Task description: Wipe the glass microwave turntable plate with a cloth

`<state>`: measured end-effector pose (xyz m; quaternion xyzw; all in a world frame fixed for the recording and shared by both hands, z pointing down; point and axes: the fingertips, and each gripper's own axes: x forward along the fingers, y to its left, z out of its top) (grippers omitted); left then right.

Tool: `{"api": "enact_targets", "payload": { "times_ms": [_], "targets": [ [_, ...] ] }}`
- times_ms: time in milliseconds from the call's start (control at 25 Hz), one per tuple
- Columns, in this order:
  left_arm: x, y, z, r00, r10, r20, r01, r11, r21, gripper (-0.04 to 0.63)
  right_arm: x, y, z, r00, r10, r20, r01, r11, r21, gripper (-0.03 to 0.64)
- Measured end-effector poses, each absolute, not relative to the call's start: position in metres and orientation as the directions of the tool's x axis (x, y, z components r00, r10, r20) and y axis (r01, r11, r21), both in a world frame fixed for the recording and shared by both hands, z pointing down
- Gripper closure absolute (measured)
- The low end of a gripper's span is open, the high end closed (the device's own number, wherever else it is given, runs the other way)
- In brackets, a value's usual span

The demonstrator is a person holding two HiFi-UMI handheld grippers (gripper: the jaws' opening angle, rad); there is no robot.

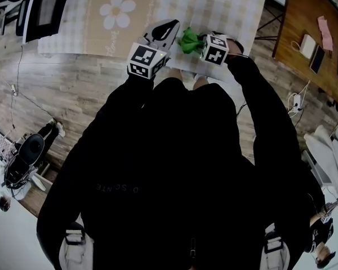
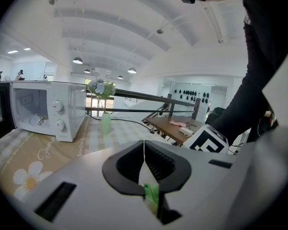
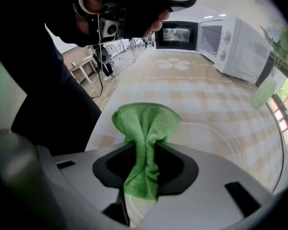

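Looking along the right claw [image 3: 146,150], I saw its jaws clamped tight on the green cloth [image 3: 145,128]. The cloth was bunched lengthwise between them, its long axis running along the jaws. Its free end fanned out past the tips, pointing away over the surface [image 3: 192,85]. The glass plate [image 3: 230,150] appeared to lie flat on the checked cover, just right of the cloth and close to the near edge. I could not tell whether cloth and glass touched. To the left the surface ended at once, beside the person's dark sleeve. Beyond the plate the cover ran bare up to the white microwave [image 3: 235,42] and a black microwave [image 3: 175,32] at the far end. A vase [image 3: 264,92] stood near the right edge.

The left claw [image 2: 144,147] was closed, its tips meeting in a thin seam. A scrap of green showed in the pale gap behind the tips, and I could not tell whether the glass rim was nipped there. It was held level and aimed across the surface.
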<state>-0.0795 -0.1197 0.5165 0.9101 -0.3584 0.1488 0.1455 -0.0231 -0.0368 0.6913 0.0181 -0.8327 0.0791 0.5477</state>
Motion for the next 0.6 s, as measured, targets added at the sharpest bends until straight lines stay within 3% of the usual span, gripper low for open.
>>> {"api": "enact_targets", "payload": {
  "times_ms": [600],
  "targets": [
    [-0.017, -0.110, 0.518, 0.747, -0.550, 0.373, -0.636, -0.755, 0.159, 0.574, 0.052, -0.012, 0.693, -0.364, 0.042, 0.930, -0.170, 0.979, -0.111, 0.479]
  ]
}}
